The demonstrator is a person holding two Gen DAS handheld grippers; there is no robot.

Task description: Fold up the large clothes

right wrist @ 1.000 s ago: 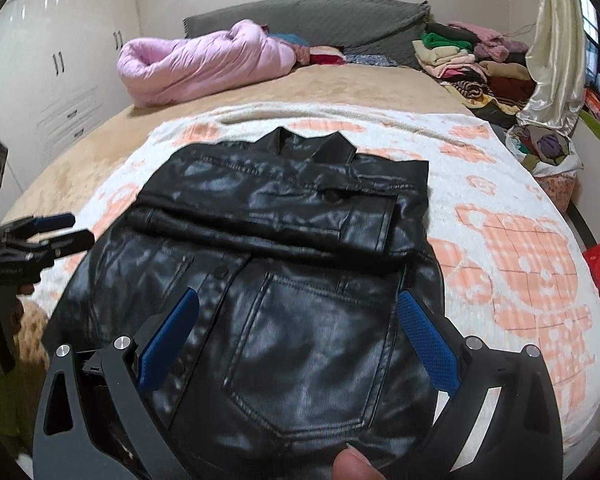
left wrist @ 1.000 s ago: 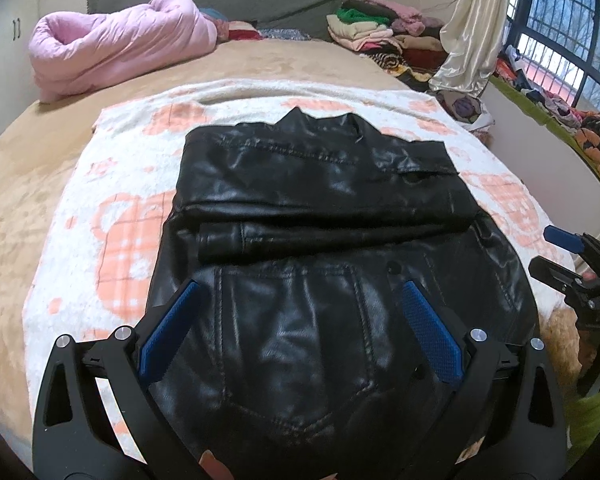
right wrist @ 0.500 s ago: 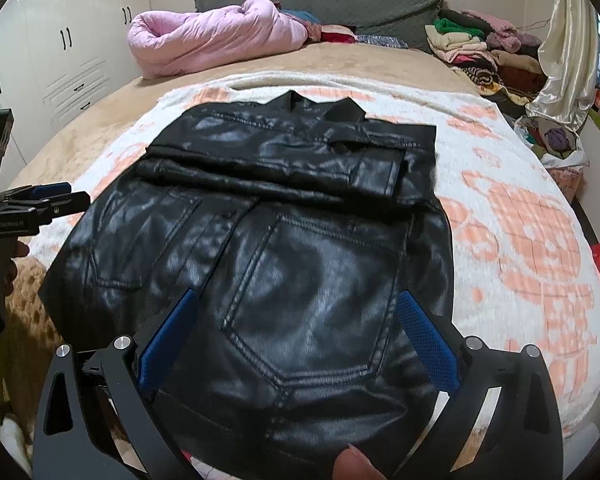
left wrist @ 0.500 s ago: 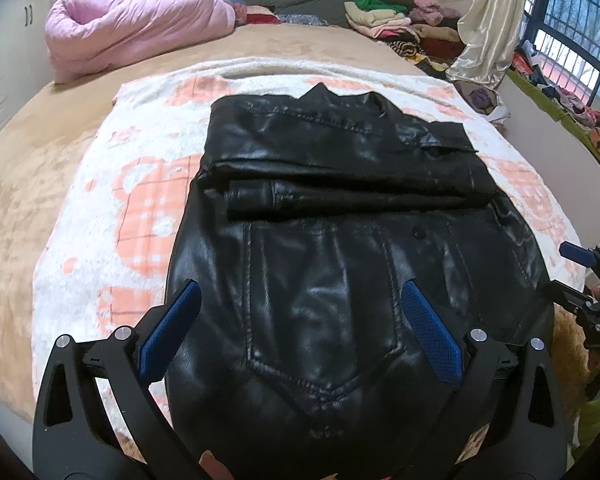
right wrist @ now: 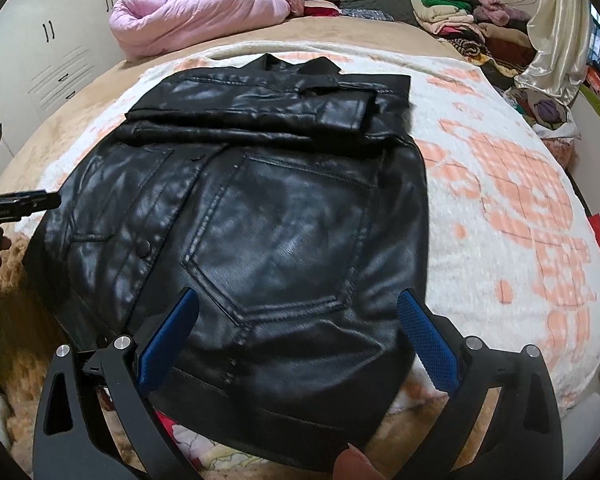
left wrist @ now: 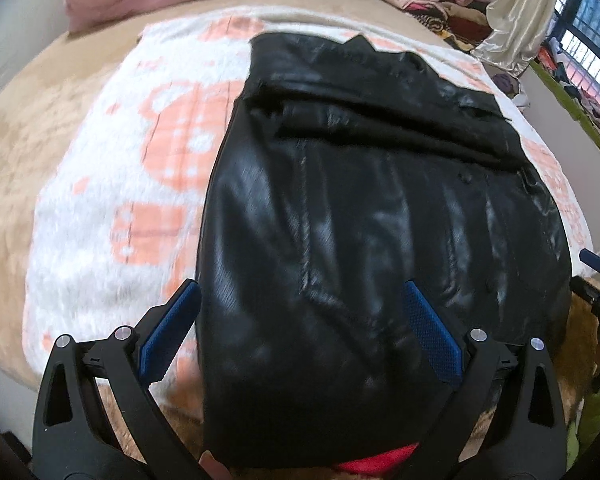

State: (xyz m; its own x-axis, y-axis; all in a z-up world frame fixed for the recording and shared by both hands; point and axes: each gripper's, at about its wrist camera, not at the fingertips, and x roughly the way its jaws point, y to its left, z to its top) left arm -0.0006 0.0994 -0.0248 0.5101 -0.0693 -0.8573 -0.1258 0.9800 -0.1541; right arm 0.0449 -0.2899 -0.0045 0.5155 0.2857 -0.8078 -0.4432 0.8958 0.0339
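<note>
A black leather jacket (left wrist: 372, 216) lies flat on a white and orange blanket (left wrist: 112, 184), sleeves folded across its upper part, hem toward me. It also shows in the right wrist view (right wrist: 276, 216). My left gripper (left wrist: 300, 336) is open and empty, its blue pads spread over the jacket's lower left hem. My right gripper (right wrist: 296, 340) is open and empty over the lower right hem. The right gripper shows at the right edge of the left wrist view (left wrist: 596, 280); the left gripper shows at the left edge of the right wrist view (right wrist: 16, 204).
The blanket (right wrist: 512, 216) covers a tan bed (left wrist: 16, 128). A pink duvet (right wrist: 196, 12) lies at the head. Stacked folded clothes (right wrist: 460, 20) sit at the far right. White wardrobes (right wrist: 48, 52) stand left; a curtain (left wrist: 520, 16) hangs right.
Both grippers have drawn back toward the foot of the bed and now sit over the jacket's hem. The left wrist view is blurred by motion. The jacket has not moved.
</note>
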